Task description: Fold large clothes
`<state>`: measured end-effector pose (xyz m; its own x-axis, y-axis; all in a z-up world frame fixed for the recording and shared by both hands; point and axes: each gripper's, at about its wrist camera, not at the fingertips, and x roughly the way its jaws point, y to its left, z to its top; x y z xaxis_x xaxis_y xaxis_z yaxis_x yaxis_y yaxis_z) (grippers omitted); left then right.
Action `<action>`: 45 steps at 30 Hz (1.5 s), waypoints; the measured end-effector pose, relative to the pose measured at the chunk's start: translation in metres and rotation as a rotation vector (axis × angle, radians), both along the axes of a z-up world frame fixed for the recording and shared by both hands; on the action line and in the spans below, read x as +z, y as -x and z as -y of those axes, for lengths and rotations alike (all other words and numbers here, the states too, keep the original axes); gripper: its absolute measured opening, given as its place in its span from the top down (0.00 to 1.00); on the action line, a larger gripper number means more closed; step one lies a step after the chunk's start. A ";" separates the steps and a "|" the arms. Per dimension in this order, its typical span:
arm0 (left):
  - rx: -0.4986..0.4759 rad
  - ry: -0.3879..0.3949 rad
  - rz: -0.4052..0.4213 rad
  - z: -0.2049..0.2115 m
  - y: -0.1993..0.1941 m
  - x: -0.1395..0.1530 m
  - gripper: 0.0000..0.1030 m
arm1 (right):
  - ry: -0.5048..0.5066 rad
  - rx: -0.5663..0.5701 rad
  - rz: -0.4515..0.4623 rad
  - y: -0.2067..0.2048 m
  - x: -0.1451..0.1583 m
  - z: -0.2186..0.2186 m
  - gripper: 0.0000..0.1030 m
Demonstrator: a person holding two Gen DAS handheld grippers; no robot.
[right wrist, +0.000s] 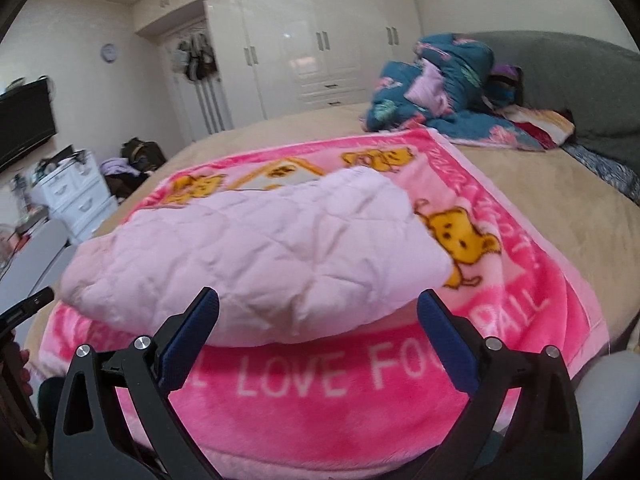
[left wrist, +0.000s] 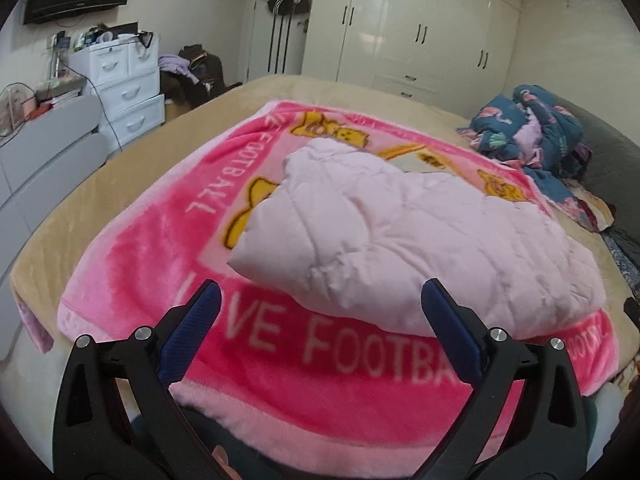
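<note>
While both tools hang released and empty, the left tool (left wrist: 320, 312) and right tool (right wrist: 318, 312) face the near edge of the pale pink quilted garment (left wrist: 400, 240), just ahead of each. Folded into a bundle, it lies on the pink blanket (left wrist: 320, 360), long axis crosswise to both tools, neither clearly nearer. Beyond stretches the bed (left wrist: 160, 152).

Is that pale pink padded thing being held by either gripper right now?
No, the left gripper and right gripper both stand wide open, short of the pale pink quilted garment, which rests folded on the pink blanket.
</note>
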<state>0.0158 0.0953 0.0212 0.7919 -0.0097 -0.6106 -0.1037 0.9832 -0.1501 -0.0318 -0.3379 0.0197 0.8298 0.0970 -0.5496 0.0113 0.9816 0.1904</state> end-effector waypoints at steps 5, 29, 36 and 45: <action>-0.078 -0.003 0.034 0.023 0.023 0.008 0.09 | 0.008 0.067 0.024 0.019 0.010 -0.024 0.04; -0.237 -0.017 0.032 0.089 0.066 -0.005 0.09 | 0.037 0.219 -0.016 0.059 -0.001 -0.070 0.04; -0.221 -0.014 0.024 0.087 0.065 -0.006 0.09 | 0.045 0.239 -0.010 0.059 0.000 -0.077 0.04; -0.215 -0.031 0.026 0.087 0.066 -0.005 0.09 | 0.041 0.230 -0.015 0.060 0.000 -0.074 0.04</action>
<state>-0.0504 0.0081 0.0160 0.7890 -0.1616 -0.5928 0.1127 0.9865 -0.1190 -0.0921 -0.2635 0.0196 0.7802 0.2602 -0.5689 -0.2115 0.9655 0.1516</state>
